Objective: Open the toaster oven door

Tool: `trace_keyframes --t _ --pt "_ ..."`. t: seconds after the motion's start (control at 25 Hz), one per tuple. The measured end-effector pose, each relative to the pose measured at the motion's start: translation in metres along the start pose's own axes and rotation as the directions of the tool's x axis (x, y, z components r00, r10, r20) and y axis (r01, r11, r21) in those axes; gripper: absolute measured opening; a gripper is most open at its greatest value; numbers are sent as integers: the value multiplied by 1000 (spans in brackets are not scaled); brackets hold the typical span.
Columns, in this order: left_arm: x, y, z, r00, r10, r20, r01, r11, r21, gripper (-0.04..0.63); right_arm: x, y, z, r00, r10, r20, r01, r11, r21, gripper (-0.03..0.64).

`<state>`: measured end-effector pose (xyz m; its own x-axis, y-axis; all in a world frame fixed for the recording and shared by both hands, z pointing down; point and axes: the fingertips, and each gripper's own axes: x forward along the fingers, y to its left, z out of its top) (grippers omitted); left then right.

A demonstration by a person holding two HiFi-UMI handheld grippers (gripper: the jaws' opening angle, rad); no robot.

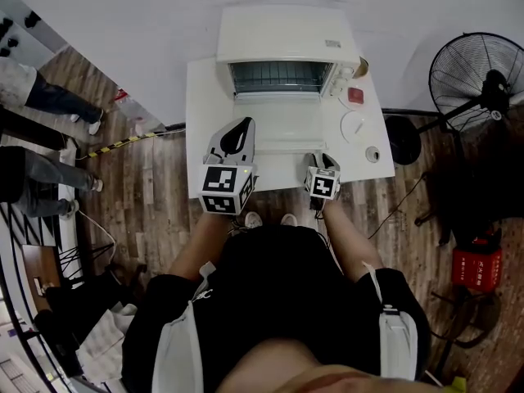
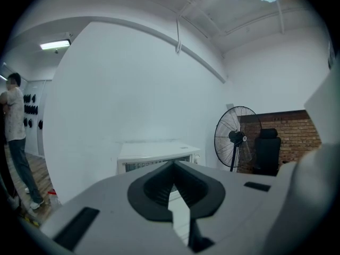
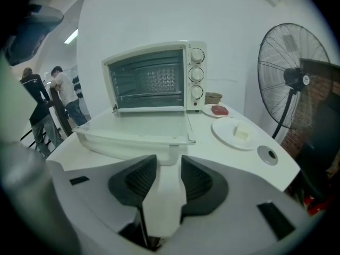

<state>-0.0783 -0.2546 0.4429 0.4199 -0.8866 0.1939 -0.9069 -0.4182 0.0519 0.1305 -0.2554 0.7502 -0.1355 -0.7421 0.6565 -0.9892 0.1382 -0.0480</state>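
White metal toaster oven [image 1: 282,35] at upper centre holds a wire rack [image 1: 278,78], door [image 1: 282,129] folded flat; we see right gripper [image 3: 169,166] jaws spread astride its white handle [image 3: 127,145], left gripper [image 2: 173,166] jaws pressed together, empty

1. The white worktop [image 1: 205,113] stood against a pale wall, on a floor [image 1: 155,211] of wooden planks.
2. A white toaster oven [image 1: 285,43] sat at the back of the worktop, close to the wall.
3. Its door [image 1: 286,125] was folded down level over the worktop and reached toward the front edge.
4. A small brown cup [image 1: 361,66] stood beside the oven's right end, with a red thing [image 1: 354,96] just in front of it.
5. Nearer the front lay a white plate [image 1: 357,126] with a small pale block [image 3: 241,133] on it.
6. A small round grey disc [image 1: 372,154] lay near the front right corner.
7. A black fan [image 1: 479,84] stood on the floor to the right of the worktop.
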Motion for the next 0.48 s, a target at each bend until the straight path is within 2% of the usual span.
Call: trace_keyframes --t 0.12,0.24,0.28,0.48 --pt "3 -3 -1 1000 -11 0 11 1000 -5 12 -27 4 19 997 35 63 -34 999 -8 147" --pt "6 -7 -1 1000 -25 3 25 1000 -6 12 -66 7 58 981 47 191 -37 998 -54 42" --pt "6 -8 -1 1000 -29 6 29 1000 -6 12 -78 7 74 971 44 236 -29 997 -66 6" --pt "13 -11 3 999 -43 18 43 999 -5 12 -127 5 156 886 45 461 -18 998 -64 2"
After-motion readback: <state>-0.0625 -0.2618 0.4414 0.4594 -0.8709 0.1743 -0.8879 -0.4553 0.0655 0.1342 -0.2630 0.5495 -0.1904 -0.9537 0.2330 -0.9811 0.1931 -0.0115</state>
